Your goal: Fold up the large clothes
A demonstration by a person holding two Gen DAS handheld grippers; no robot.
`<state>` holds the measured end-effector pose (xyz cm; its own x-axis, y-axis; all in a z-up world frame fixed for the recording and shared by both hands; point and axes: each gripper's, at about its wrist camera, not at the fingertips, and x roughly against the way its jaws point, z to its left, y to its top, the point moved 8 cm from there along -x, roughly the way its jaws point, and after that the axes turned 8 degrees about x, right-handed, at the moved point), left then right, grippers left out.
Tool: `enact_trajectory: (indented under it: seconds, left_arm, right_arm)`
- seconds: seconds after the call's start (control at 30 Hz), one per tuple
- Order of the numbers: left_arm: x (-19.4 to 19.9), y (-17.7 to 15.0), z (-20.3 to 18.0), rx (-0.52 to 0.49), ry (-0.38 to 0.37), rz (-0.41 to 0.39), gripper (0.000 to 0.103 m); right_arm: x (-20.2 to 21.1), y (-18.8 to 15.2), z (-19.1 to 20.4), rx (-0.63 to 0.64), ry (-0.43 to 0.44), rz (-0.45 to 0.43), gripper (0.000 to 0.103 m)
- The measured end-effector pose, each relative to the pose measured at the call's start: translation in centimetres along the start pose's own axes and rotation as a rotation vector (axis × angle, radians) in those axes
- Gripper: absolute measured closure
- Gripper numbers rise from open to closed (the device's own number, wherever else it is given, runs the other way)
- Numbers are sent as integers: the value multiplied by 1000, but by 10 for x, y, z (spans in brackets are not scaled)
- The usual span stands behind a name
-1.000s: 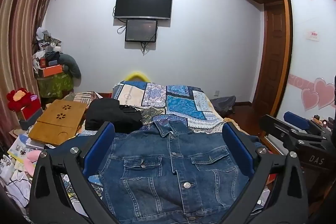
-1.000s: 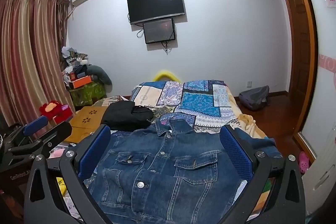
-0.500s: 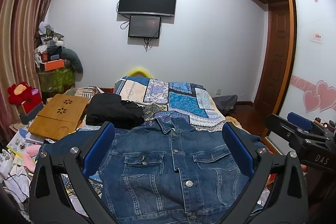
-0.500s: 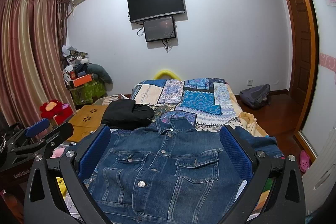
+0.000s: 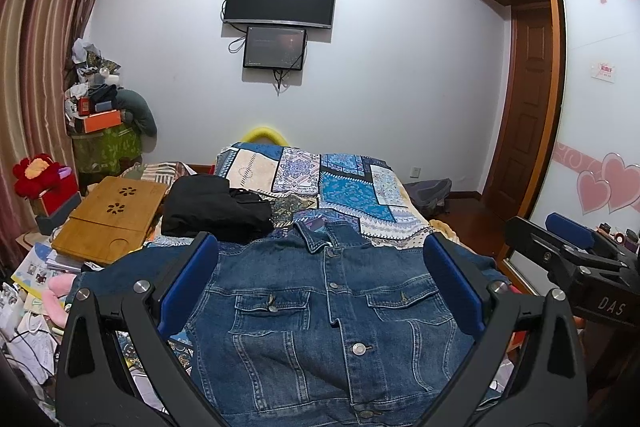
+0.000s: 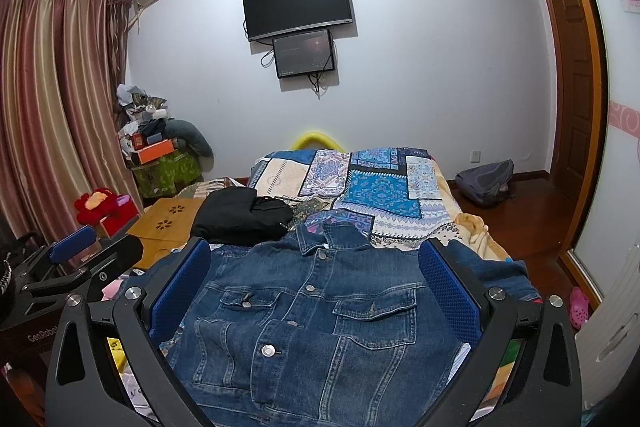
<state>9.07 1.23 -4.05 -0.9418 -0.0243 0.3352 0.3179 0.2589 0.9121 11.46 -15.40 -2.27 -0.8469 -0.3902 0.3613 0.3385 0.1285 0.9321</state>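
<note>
A blue denim jacket (image 5: 332,323) lies front-up and buttoned on the near end of the bed, collar pointing away; it also shows in the right wrist view (image 6: 320,327). Its sleeves spread to both sides. My left gripper (image 5: 322,259) is open and empty, held above the jacket's chest. My right gripper (image 6: 316,263) is open and empty, also above the jacket. The right gripper appears at the right edge of the left wrist view (image 5: 568,251), and the left gripper at the left edge of the right wrist view (image 6: 76,259).
A patchwork quilt (image 5: 340,187) covers the bed. A black bag (image 5: 216,207) lies beyond the jacket's left shoulder. A wooden lap tray (image 5: 108,215) and clutter sit left of the bed. A grey backpack (image 6: 486,181) lies on the floor at right.
Both grippers have risen and tilted slightly, so the jacket sits a little lower in both views. Both stay open; the jacket has not moved.
</note>
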Motion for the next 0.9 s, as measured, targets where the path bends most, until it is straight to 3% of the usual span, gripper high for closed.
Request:
enact_trajectory:
  seconds: [0.9]
  left_arm:
    - [-2,3,2,13,-4,13,0]
  right_arm:
    - [-3,-2,-1,10,-3,6,0]
